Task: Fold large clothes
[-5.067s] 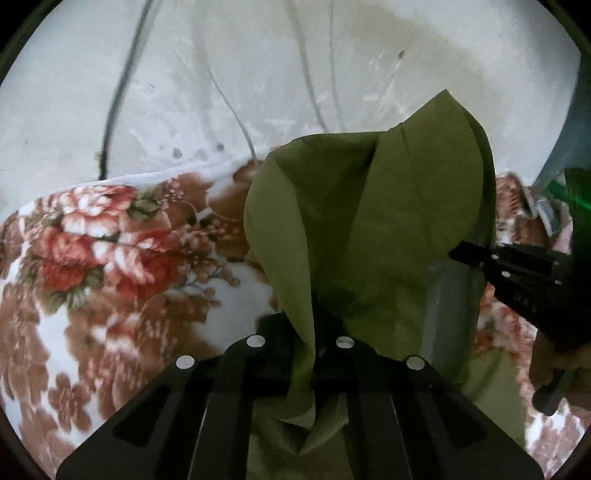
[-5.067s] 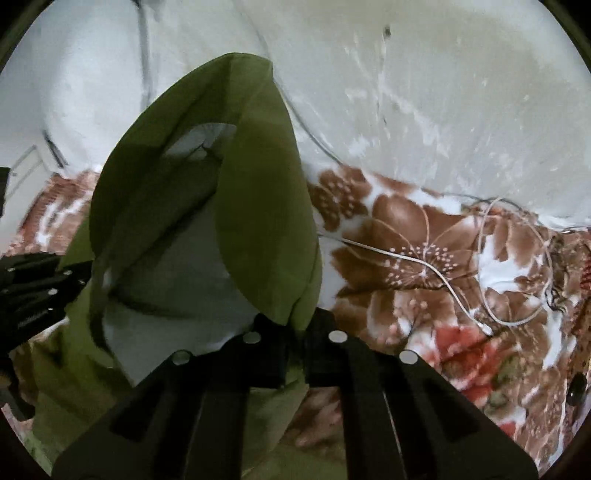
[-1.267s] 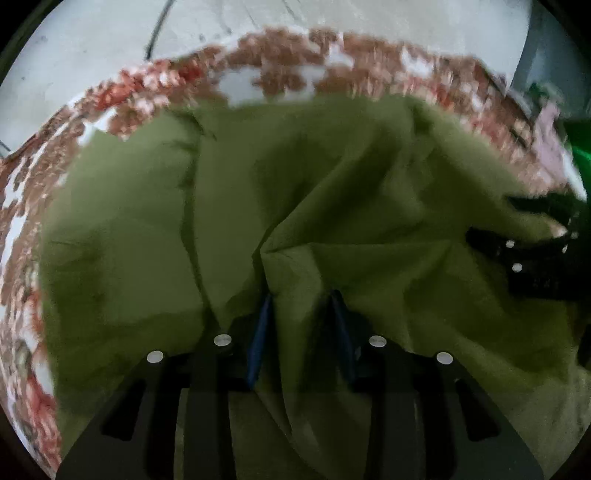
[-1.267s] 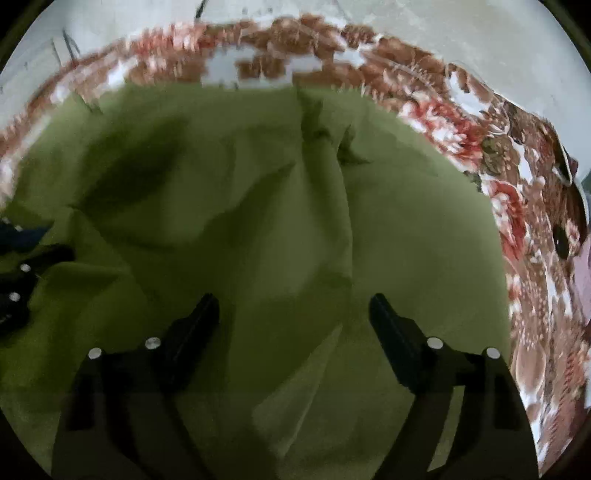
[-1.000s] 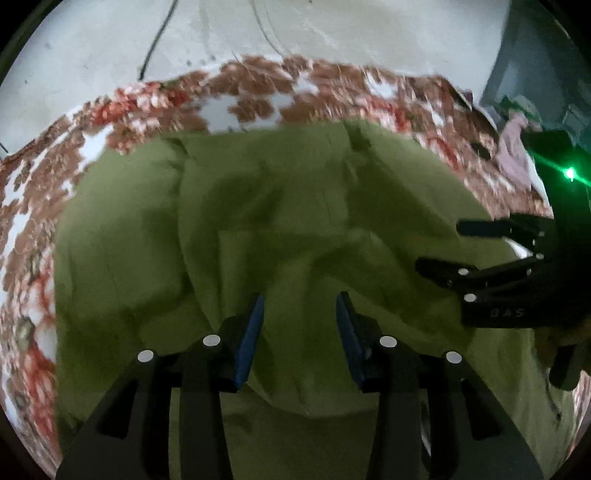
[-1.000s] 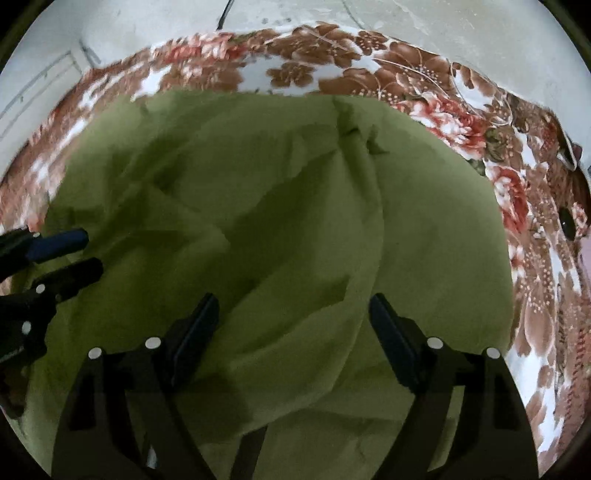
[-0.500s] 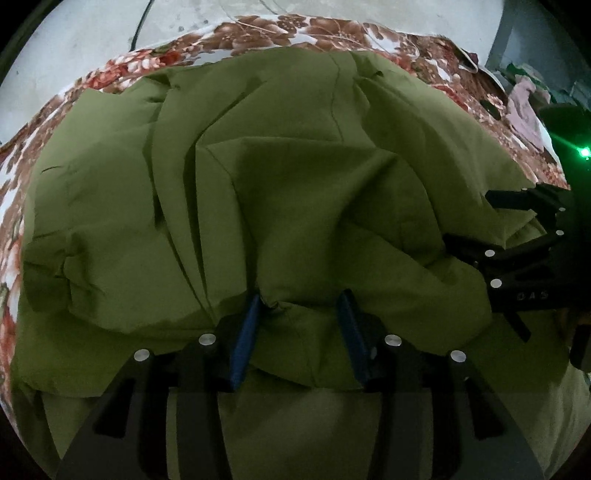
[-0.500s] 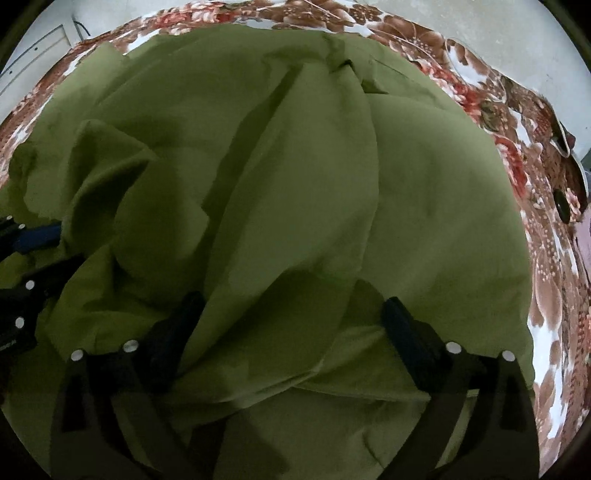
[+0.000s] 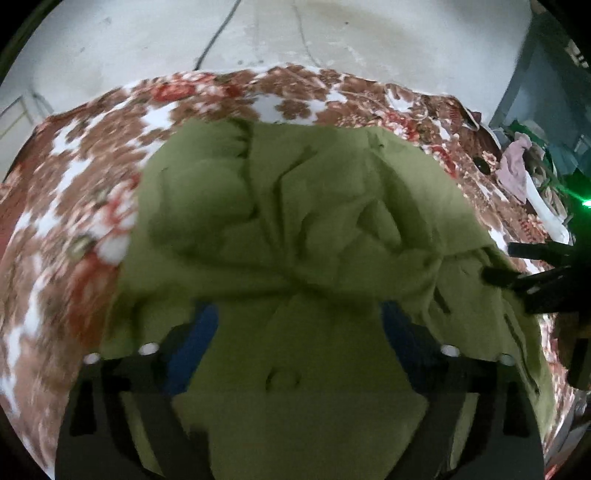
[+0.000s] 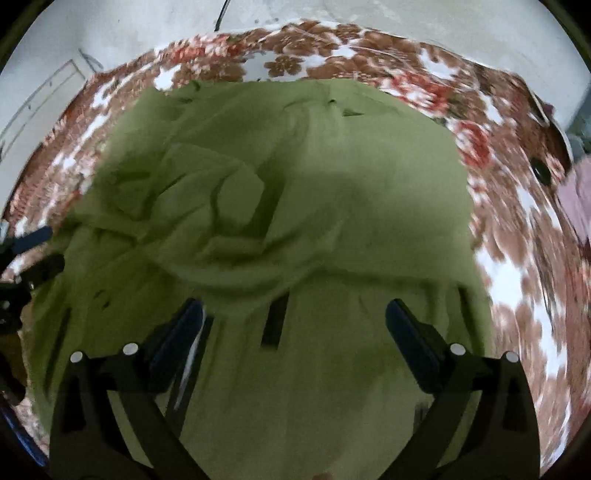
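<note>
An olive-green garment (image 9: 295, 206) lies crumpled on a floral bedspread (image 9: 74, 206), its far part folded back over its near part. It fills the right wrist view (image 10: 295, 184) too. My left gripper (image 9: 299, 317) is open above the near part of the cloth, its blue pads (image 9: 199, 332) wide apart, fabric partly over the fingers. My right gripper (image 10: 293, 314) is open above the cloth and holds nothing. Each gripper shows at the other view's edge: the right one (image 9: 517, 266) and the left one (image 10: 33, 251).
The bedspread (image 10: 517, 206) reaches a pale wall (image 9: 295, 33) with a dark cable (image 9: 218, 33) running down it. Loose clothes (image 9: 517, 170) and clutter lie past the bed's right edge. A small dark round object (image 10: 540, 170) sits on the bedspread at right.
Both grippers let go of the green garment they had held up, and it now lies on the bed. The left jaws have opened wider in the last half second and both grippers have drawn back.
</note>
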`<action>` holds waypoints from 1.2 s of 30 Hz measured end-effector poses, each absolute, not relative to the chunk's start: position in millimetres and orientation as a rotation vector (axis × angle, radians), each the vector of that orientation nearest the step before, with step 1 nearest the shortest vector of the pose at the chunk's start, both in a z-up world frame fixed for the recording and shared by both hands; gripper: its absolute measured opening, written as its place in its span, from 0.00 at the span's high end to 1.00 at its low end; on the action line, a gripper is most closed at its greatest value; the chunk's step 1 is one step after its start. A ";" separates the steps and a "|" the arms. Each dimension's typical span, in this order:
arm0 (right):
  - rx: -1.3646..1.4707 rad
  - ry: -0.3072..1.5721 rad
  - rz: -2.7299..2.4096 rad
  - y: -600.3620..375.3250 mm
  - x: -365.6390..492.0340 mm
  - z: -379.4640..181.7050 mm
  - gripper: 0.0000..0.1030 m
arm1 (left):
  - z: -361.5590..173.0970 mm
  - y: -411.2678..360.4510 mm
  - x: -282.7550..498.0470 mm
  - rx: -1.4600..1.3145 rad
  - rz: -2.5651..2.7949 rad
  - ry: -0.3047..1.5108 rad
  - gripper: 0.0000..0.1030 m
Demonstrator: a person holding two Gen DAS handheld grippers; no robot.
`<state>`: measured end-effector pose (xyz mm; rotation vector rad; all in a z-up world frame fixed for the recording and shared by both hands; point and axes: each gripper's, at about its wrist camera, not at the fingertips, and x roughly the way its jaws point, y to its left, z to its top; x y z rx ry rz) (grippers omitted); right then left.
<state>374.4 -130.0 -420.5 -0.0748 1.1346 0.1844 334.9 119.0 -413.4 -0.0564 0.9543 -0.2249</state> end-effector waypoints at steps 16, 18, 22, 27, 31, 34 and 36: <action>-0.053 1.239 0.083 -253.4 139.7 -424.0 0.05 | -419.2 201.0 58.9 -0.126 0.099 1.142 0.09; -0.072 1.265 0.044 -275.9 116.8 -431.5 0.05 | -422.0 214.3 38.9 -0.148 0.133 1.158 0.09; -0.037 1.327 -0.029 -316.8 85.2 -455.3 0.05 | -446.7 250.4 13.0 -0.223 0.188 1.210 0.09; 0.015 1.367 -0.072 -335.4 65.7 -476.1 0.05 | -469.3 265.5 11.7 -0.314 0.140 1.221 0.10; 0.063 1.375 -0.089 -337.5 67.7 -482.5 0.05 | -479.2 255.8 18.3 -0.302 0.093 1.229 0.10; 0.097 1.370 -0.086 -338.4 76.3 -486.3 0.05 | -479.7 253.1 25.4 -0.313 0.050 1.213 0.10; 0.103 1.361 -0.064 -335.4 79.7 -489.0 0.05 | -482.7 251.5 34.3 -0.301 0.016 1.214 0.10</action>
